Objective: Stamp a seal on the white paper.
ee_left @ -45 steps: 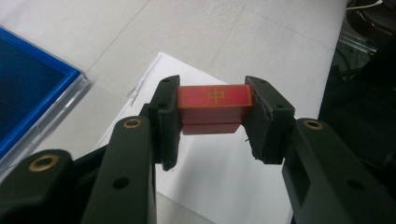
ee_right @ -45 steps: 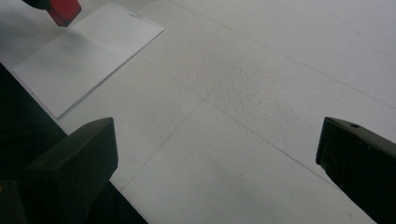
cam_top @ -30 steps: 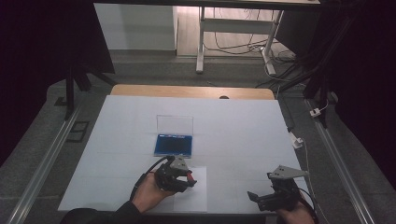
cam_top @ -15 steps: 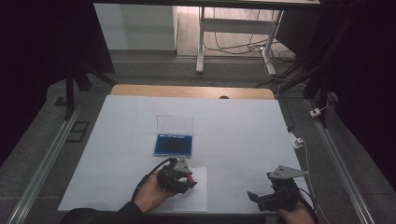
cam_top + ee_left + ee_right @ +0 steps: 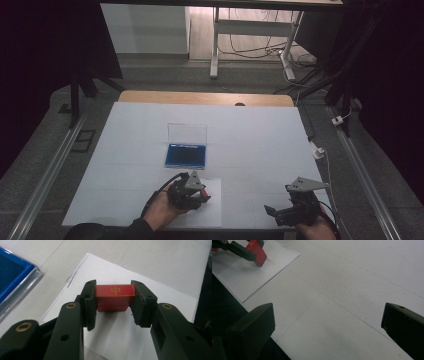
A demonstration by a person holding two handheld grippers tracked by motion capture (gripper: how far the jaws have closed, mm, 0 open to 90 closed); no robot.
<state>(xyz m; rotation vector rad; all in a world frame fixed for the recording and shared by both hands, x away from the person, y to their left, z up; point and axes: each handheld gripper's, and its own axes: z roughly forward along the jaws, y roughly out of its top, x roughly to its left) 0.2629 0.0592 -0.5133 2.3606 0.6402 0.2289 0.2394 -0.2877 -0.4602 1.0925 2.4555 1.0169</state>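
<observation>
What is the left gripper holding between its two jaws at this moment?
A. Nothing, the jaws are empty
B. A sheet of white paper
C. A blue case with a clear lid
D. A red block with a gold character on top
D. In the left gripper view, the left gripper has its jaws pressed on both sides of the red block, above the white paper; the blue case lies apart on the table.

jaws wide apart | red block (image 5: 258, 255) on white sheet (image 5: 249, 275)
</observation>
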